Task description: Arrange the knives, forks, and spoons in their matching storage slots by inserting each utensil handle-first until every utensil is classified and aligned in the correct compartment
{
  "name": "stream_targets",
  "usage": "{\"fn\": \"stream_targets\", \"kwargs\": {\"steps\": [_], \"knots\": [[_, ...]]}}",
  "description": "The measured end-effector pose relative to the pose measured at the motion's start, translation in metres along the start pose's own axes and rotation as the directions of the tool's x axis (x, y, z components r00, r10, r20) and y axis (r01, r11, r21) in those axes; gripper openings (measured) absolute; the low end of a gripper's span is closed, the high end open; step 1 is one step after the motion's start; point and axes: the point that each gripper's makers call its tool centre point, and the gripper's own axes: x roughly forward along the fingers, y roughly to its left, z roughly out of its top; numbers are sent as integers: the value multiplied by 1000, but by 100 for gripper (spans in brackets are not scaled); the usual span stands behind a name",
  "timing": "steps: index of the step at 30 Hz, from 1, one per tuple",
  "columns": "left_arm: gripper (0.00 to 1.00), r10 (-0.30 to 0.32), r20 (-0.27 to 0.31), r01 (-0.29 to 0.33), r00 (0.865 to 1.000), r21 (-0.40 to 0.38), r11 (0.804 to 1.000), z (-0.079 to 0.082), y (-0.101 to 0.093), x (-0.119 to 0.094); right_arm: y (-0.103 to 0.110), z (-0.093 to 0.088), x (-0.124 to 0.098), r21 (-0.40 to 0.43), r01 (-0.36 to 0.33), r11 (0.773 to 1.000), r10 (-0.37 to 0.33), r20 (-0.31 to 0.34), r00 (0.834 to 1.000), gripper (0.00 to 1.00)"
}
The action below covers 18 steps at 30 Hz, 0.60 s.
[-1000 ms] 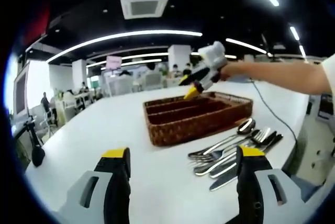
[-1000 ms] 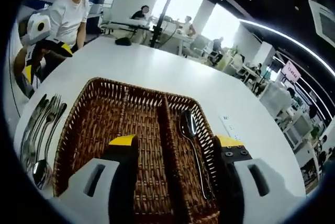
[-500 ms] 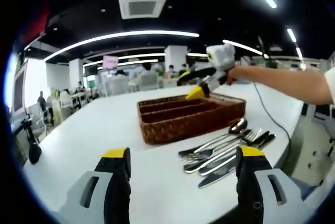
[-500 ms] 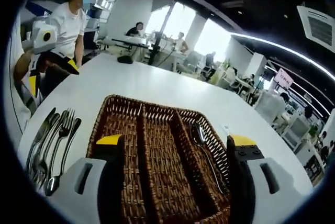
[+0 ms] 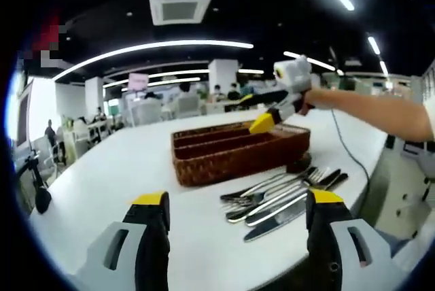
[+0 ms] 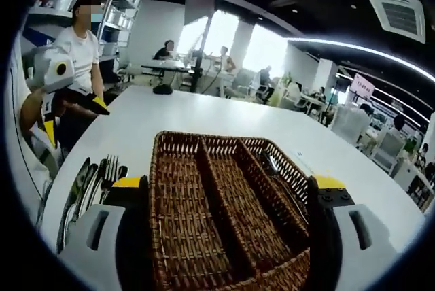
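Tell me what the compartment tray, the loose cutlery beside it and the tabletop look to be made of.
Tray: woven wicker or rattan, brown and matte; the plaited strands show on walls and dividers. Cutlery: probably polished metal, likely stainless steel; silvery with bright reflections. A couple of pieces look darker, possibly shadow. Tabletop: smooth white surface with a soft sheen, perhaps laminate; the exact material is unclear.

Tray [image 5: 231, 158] on table [image 5: 102, 182], cutlery pile [image 5: 279, 192] beside it, spoon [image 6: 272, 166] inside

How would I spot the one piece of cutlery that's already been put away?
Find the brown wicker tray on the white table; it has three long slots. In one outer slot, the one farthest from the loose cutlery, lies a single spoon, alone inside the tray.
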Motion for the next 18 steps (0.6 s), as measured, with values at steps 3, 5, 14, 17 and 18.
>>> {"fn": "stream_targets", "kwargs": {"steps": [3,5,14,17,18], "knots": [[83,-2,1,2,1000,-1,1000,-1,0,0,5,-2,-6,24,8,1000,-8,7,1000,100],[83,-9,-2,9,1000,-3,1000,-2,-1,0,13,-7,-14,41,21,999,-21,11,1000,100],[83,-40,-6,40,999,8,999,-4,-14,3,19,-13,-34,83,45,995,-48,29,998,100],[82,-47,-8,47,999,8,999,-4,-17,4,24,-13,-40,90,51,995,-54,41,998,100],[82,-48,-9,48,999,8,999,-5,-17,4,23,-13,-41,92,50,994,-54,46,997,100]]}}
